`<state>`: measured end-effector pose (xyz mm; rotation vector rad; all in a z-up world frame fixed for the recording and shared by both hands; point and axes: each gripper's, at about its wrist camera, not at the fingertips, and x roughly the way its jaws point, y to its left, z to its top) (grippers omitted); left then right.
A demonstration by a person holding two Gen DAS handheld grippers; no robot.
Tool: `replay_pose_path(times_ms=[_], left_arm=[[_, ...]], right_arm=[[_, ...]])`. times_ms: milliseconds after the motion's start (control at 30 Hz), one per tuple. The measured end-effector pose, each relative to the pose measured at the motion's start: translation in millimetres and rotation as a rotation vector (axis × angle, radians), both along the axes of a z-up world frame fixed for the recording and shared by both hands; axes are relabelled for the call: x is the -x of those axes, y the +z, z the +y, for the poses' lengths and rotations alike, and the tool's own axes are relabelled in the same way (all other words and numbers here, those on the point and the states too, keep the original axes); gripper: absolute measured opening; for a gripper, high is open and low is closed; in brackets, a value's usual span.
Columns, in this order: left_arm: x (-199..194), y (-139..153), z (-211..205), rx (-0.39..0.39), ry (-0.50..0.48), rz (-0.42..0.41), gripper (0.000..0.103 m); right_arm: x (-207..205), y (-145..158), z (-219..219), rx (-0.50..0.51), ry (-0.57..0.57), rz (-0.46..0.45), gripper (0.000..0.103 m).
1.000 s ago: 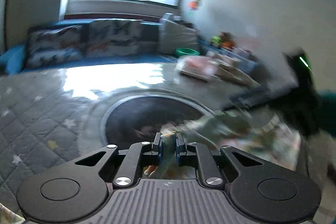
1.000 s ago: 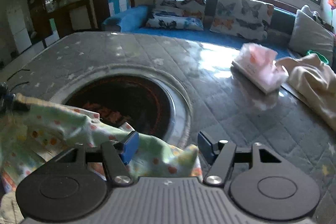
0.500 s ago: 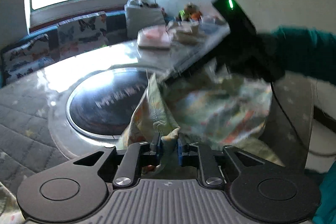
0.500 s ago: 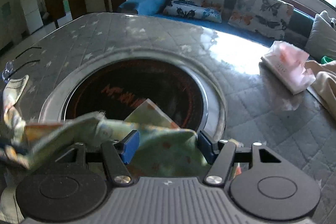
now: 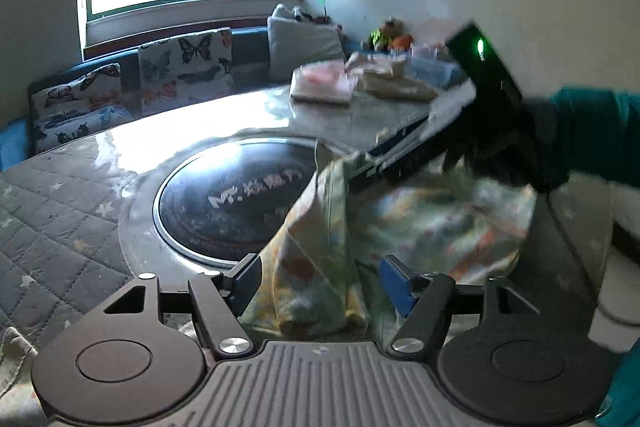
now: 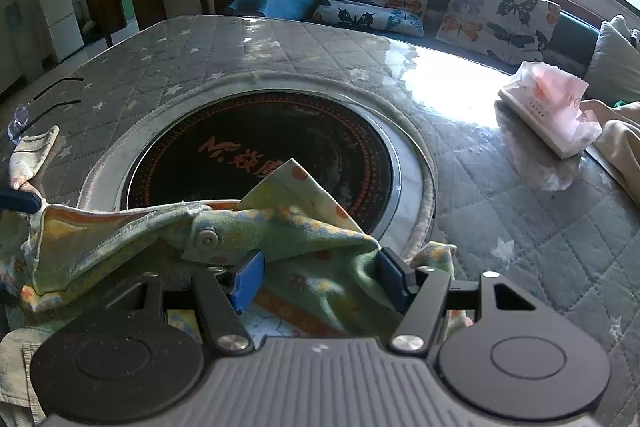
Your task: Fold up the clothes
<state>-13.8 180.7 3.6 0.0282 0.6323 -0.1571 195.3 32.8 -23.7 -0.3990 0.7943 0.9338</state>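
A small patterned green-yellow garment (image 5: 320,267) lies bunched on the table's near edge, partly over the round black hotplate (image 5: 228,199). My left gripper (image 5: 320,285) is open, its blue pads on either side of a raised fold of the cloth. The right gripper's body (image 5: 492,115) shows in the left wrist view, above the garment's far side. In the right wrist view the garment (image 6: 256,231), with a snap button, lies between the open pads of my right gripper (image 6: 320,281). The left gripper's blue fingertip (image 6: 16,201) shows at the left edge.
The quilted grey table cover (image 6: 540,227) surrounds the hotplate (image 6: 256,155). A pink tissue pack (image 6: 552,111) and a beige cloth (image 6: 624,143) lie at the far right. Glasses (image 6: 36,111) and another small cloth (image 6: 32,155) lie at the left. A sofa with butterfly cushions (image 6: 492,11) stands behind.
My left gripper has opened and let go of the garment fold it was pinching. The garment has dropped lower onto the table. The right gripper stays open over it.
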Motion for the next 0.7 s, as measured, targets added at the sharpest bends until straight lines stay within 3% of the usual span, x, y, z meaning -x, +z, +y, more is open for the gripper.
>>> replay_pose_path(times_ms=[67, 133, 200, 267, 400, 700], left_arm=[[-3.0, -5.9, -2.4, -0.024, 0.000, 0.019, 0.066], [-7.4, -11.9, -2.1, -0.043, 0.003, 0.042, 0.053], [-11.6, -16.0, 1.7, -0.040, 0.009, 0.069, 0.026], [-15.1, -15.8, 8.0, -0.030, 0.016, 0.081, 0.015], [-23.9, 0.1, 23.0, -0.061, 0.044, 0.044, 0.009], [-77.2, 41.4, 66.5, -0.181, 0.141, -0.034, 0.008]], right_arm=[[-0.5, 0.6, 0.4, -0.001, 0.000, -0.001, 0.064], [-0.2, 1.7, -0.2, -0.004, 0.000, -0.003, 0.064], [-0.3, 4.2, -1.1, -0.011, 0.002, -0.005, 0.064], [-1.2, 7.8, -2.6, -0.019, 0.001, -0.008, 0.064], [-6.2, 17.9, -7.5, -0.041, -0.011, -0.017, 0.064], [-40.3, 40.0, -30.9, -0.127, -0.125, 0.018, 0.064]])
